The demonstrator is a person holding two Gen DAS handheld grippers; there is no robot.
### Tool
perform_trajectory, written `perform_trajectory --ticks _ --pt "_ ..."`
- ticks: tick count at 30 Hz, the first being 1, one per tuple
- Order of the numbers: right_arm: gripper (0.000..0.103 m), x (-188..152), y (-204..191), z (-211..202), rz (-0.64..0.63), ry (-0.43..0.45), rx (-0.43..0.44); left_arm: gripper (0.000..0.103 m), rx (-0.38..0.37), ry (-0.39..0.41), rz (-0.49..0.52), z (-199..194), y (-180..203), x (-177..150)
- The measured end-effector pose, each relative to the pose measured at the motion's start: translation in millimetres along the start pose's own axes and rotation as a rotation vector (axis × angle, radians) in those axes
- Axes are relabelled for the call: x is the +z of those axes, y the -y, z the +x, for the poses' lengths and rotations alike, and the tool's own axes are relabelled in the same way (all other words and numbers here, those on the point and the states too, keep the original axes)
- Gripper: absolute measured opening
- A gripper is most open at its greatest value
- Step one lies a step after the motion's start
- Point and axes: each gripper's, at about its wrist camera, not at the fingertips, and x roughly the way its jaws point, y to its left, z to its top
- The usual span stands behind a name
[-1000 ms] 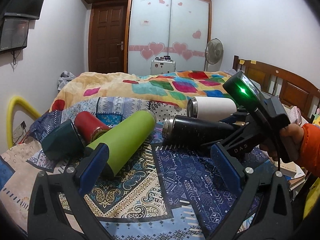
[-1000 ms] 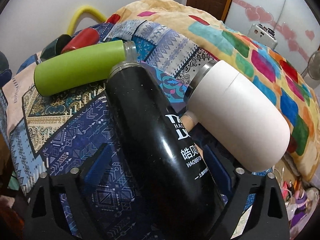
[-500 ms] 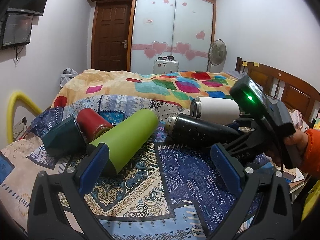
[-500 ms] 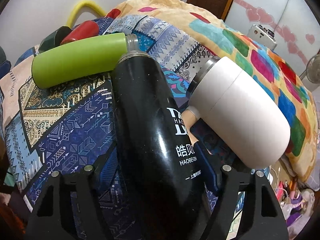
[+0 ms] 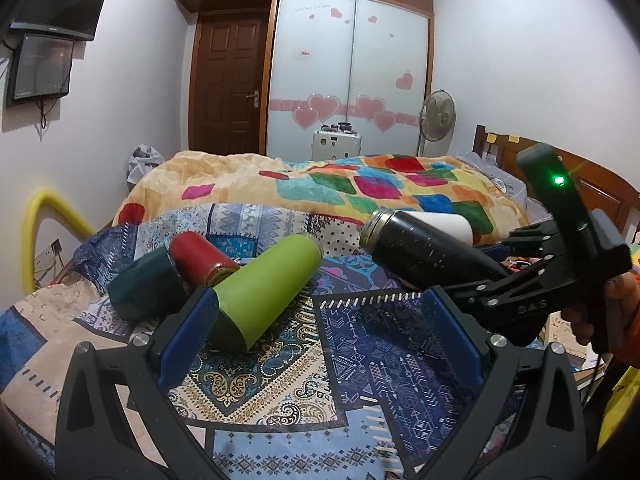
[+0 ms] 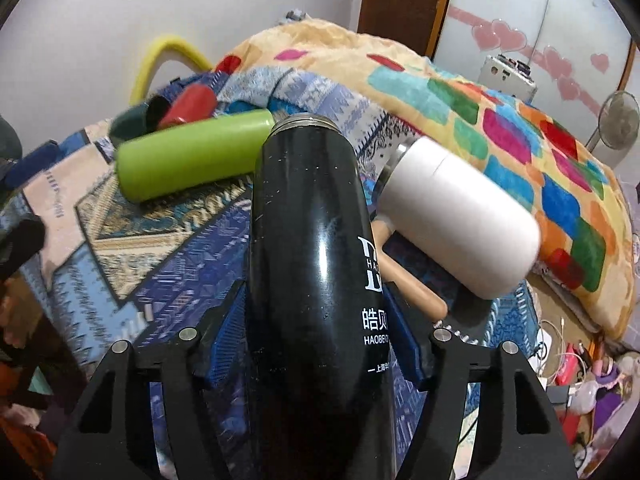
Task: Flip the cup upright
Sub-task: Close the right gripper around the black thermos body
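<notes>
Black flask [image 6: 308, 240] clamped in my right fingers [image 6: 316, 320], mouth raised off bed | left fingers [image 5: 320, 344] spread, idle | I tip base down slowly, clear of white cup [image 6: 460, 216].

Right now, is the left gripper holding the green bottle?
No: the left gripper is open with bare bedspread between its fingers, and the green bottle lies beyond its left finger, ungrasped.
</notes>
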Motion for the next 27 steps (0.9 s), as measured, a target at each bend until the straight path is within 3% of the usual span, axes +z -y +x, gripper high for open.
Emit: perform_trajectory --ticks 9,16,27 --pt "0.063 -5 -26 -56 -0.039 0.095 -0.016 0.103 -0.002 0.046 0.011 -37 6 9" --pt "0.063 -10 -54 -76 -0.059 0.119 0.001 0.103 -0.001 0.074 0.008 -65 6 10" --pt "0.062 -26 -87 -48 -0.01 0.076 0.068 0.103 0.001 0.062 -0.001 -85 -3 -3"
